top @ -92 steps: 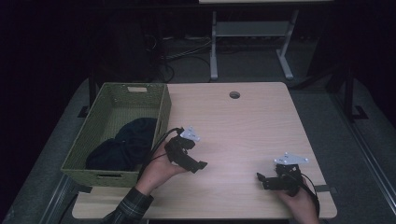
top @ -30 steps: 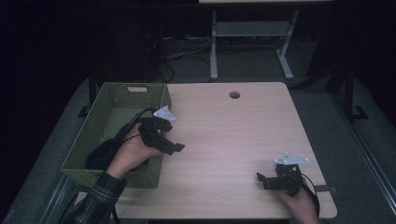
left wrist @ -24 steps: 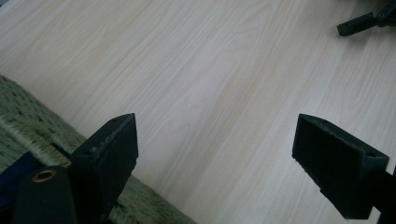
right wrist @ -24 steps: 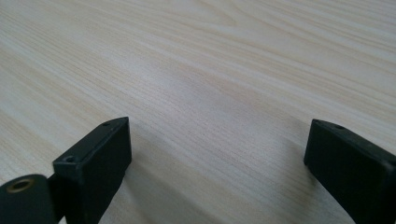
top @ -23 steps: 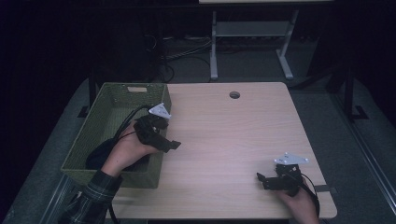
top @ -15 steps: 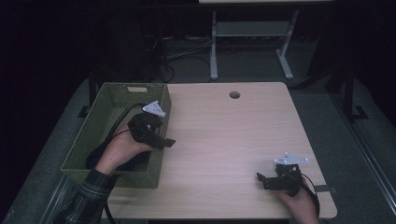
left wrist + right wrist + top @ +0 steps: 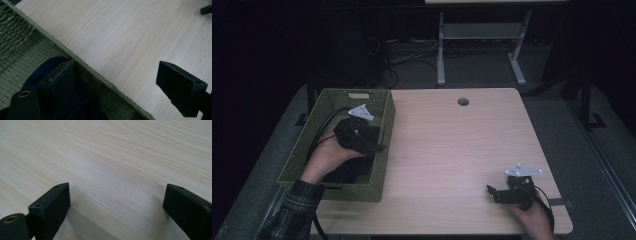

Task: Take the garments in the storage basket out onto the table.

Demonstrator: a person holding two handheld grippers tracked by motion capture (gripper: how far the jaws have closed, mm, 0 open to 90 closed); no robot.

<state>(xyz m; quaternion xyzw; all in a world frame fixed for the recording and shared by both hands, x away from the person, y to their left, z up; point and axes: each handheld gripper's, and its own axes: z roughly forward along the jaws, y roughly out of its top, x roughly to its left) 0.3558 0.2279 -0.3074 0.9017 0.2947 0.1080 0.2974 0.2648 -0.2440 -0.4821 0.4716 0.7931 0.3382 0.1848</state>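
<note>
- Nearest me, at the table's [image 7: 452,165] front right corner, my right hand [image 7: 534,220] holds the right gripper [image 7: 498,192] low over the bare wood. In the right gripper view its jaws stand wide apart with nothing but tabletop between them, so it grips nothing.
- At the front left, my plaid sleeve [image 7: 294,212] comes up from the bottom edge, and my left hand [image 7: 324,157] reaches over the basket [image 7: 332,187].
- The basket is a green woven one sitting on the left side of the table, its long side running away from me and its right wall just beside open wood.
- Inside it lies a dark blue cloth [image 7: 56,62], bunched toward the near end. It is mostly hidden under my hand in the high view.
- My left gripper [image 7: 371,146] hangs over the basket's right wall, pointing right toward the tabletop. In the left gripper view its jaws are spread wide and straddle the rim: one sits over the cloth inside the basket, the other over the wood outside. I cannot tell whether the inner jaw touches the cloth. It has hold of nothing.
- A black cable [image 7: 324,127] loops from that gripper across the basket's inside.
- Farther off, a small round hole [image 7: 463,101] sits near the table's back edge.
- Beyond the table, on the dark floor, stand the legs of a grey frame [image 7: 477,45] and some loose cords [image 7: 412,55].
</note>
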